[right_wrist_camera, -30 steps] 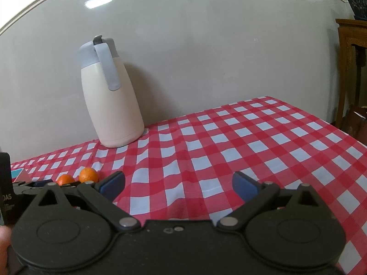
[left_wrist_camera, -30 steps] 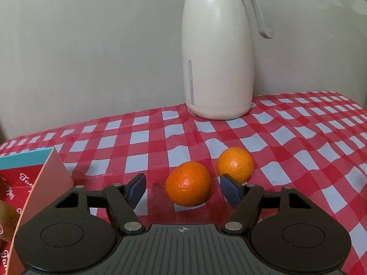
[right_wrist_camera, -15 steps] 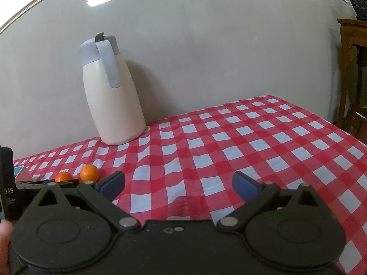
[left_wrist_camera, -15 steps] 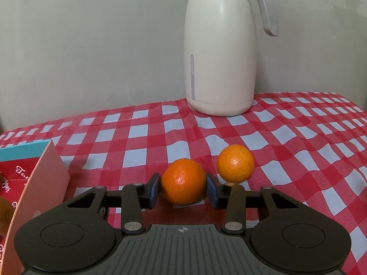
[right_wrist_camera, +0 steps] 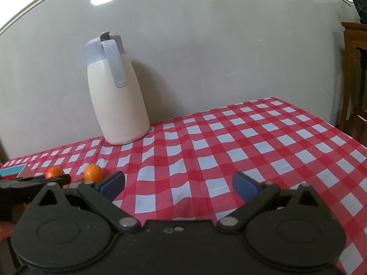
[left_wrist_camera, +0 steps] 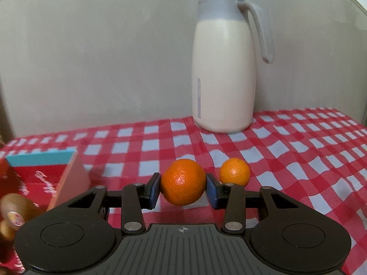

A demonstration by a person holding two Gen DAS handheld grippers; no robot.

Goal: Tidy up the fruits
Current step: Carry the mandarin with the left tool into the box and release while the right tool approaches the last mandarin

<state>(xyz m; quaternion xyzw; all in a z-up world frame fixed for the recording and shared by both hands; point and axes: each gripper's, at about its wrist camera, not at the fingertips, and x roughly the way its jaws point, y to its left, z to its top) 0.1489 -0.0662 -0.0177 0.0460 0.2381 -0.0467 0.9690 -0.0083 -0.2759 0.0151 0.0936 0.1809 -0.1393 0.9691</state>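
My left gripper (left_wrist_camera: pixel 183 190) is shut on an orange mandarin (left_wrist_camera: pixel 183 181) and holds it above the red checked tablecloth (left_wrist_camera: pixel 298 151). A second, smaller mandarin (left_wrist_camera: pixel 234 171) lies on the cloth just right of it. At the left stands a red and teal box (left_wrist_camera: pixel 45 171) with a brown kiwi (left_wrist_camera: pixel 16 208) in it. In the right wrist view the held mandarin (right_wrist_camera: pixel 54 172), the other mandarin (right_wrist_camera: pixel 93 172) and the left gripper (right_wrist_camera: pixel 34 181) show at far left. My right gripper (right_wrist_camera: pixel 178 183) is open and empty above the cloth.
A tall cream jug with a grey lid and handle (left_wrist_camera: pixel 223 68) stands at the back against the wall; it also shows in the right wrist view (right_wrist_camera: pixel 117 94). A wooden cabinet (right_wrist_camera: pixel 353 68) stands past the table's right edge.
My left gripper closed on the nearer mandarin and lifted it off the cloth. The right gripper stayed open and barely moved.
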